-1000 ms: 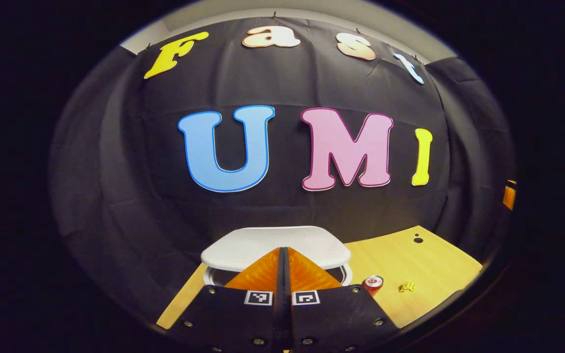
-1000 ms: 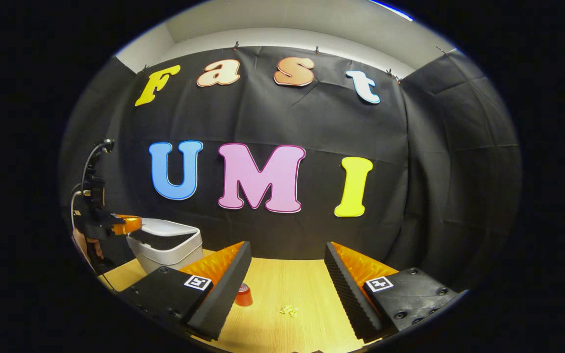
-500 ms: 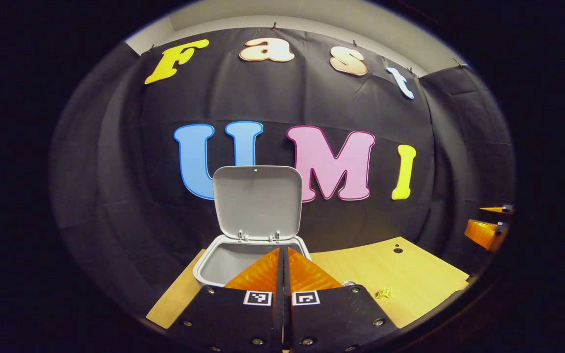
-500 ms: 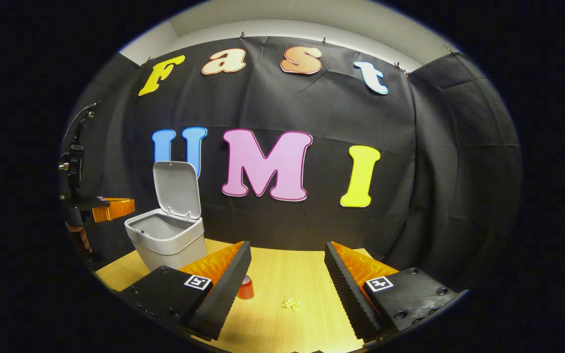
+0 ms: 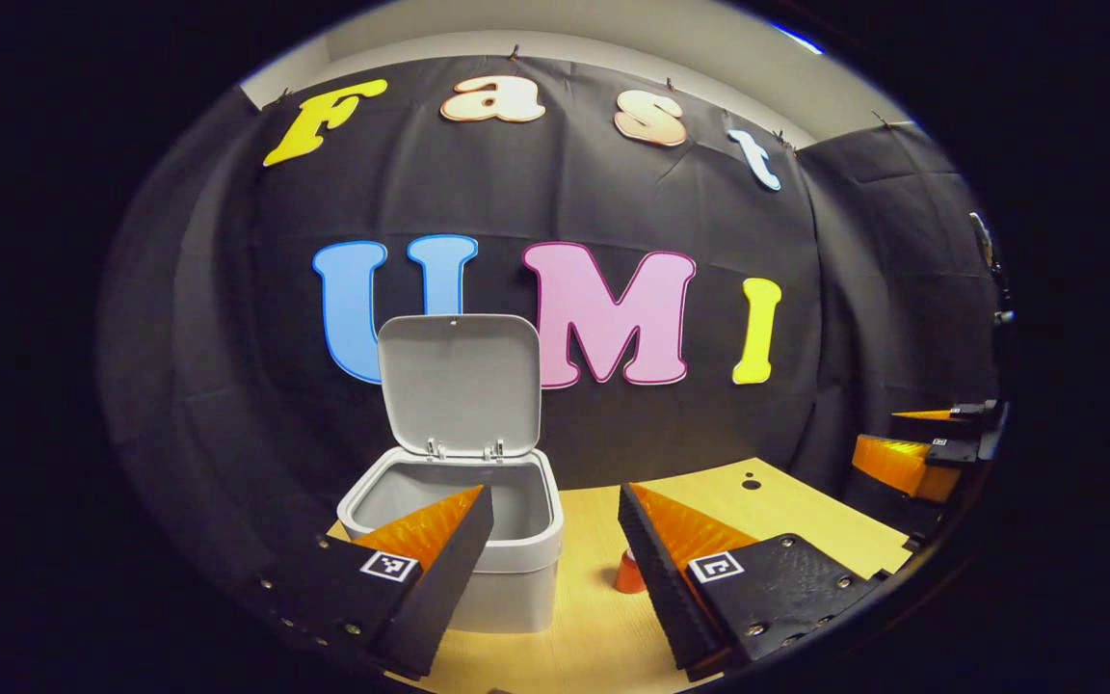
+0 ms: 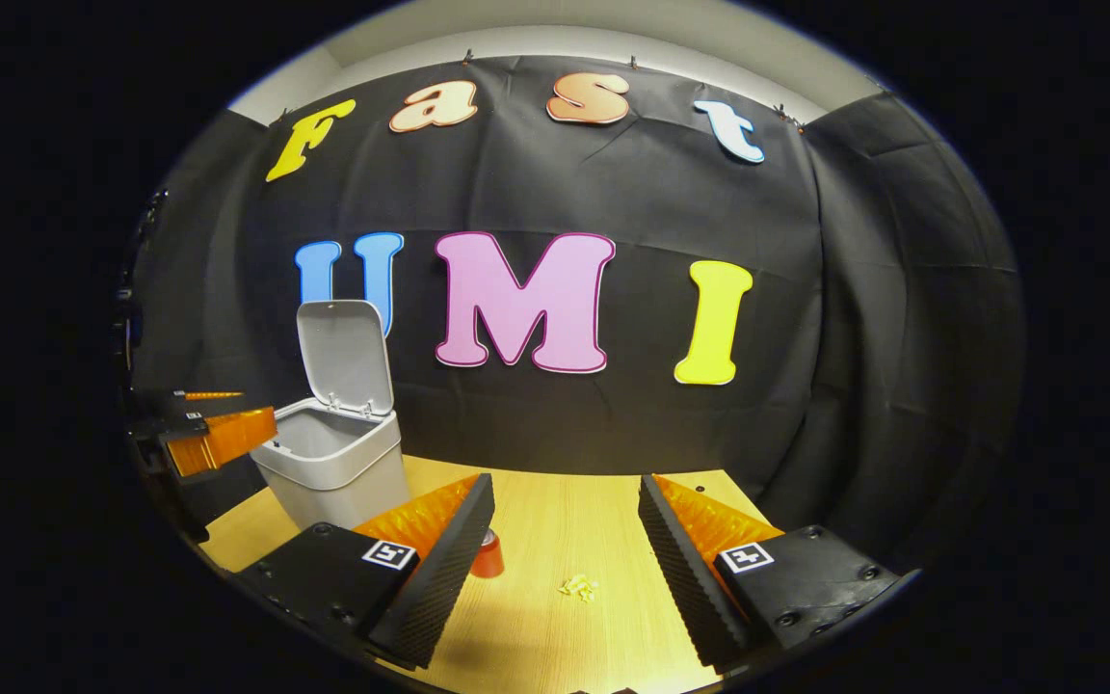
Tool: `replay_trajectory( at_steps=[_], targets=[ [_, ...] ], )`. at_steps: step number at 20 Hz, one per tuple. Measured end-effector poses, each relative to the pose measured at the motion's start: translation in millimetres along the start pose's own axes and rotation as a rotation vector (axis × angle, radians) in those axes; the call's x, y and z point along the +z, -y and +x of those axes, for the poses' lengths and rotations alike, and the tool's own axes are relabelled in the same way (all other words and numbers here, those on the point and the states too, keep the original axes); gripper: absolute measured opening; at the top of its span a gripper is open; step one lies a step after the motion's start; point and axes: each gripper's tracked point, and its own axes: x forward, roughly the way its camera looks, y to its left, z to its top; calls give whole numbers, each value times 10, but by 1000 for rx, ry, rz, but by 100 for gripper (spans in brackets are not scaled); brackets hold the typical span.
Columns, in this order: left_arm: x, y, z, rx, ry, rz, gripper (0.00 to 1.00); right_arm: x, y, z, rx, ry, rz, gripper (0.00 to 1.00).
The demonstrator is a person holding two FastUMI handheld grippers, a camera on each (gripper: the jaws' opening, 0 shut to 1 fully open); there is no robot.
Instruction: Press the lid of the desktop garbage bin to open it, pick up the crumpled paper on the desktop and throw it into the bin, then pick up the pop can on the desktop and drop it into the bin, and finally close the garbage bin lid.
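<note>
Gaping wide and empty, the left gripper [image 5: 555, 511] hangs before the bin [image 5: 459, 540] — lid [image 5: 459, 386] upright. Likewise spread and empty, the right gripper [image 6: 567, 506] frames the crumpled paper [image 6: 578, 586] — pop can [image 6: 488, 557] beside it on the desk [image 6: 555, 636].

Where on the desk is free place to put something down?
Bare wood lies right of the crumpled paper, toward the booth wall. It is tighter near the bin, with the pop can close by.

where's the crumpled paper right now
In the right gripper view the paper lies on the table, between the right gripper's open fingers, just right of the can.
</note>
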Motion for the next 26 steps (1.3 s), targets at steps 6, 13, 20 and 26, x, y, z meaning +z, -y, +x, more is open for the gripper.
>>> replay_trajectory(
  at_steps=[6,13,20,26],
  targets=[
    [83,207,-158,-50,38,-56,90,-258,48,215,6,-93,-12,98],
    [11,204,-287,-31,1,-79,94,-1003,41,692,58,-327,-29,98],
    [-225,272,-400,-3,-81,-77,94,-1948,74,1230,153,-601,-90,98],
    [-332,143,-482,94,-121,-77,94,-2606,116,1658,190,-768,-112,99]
  ],
)
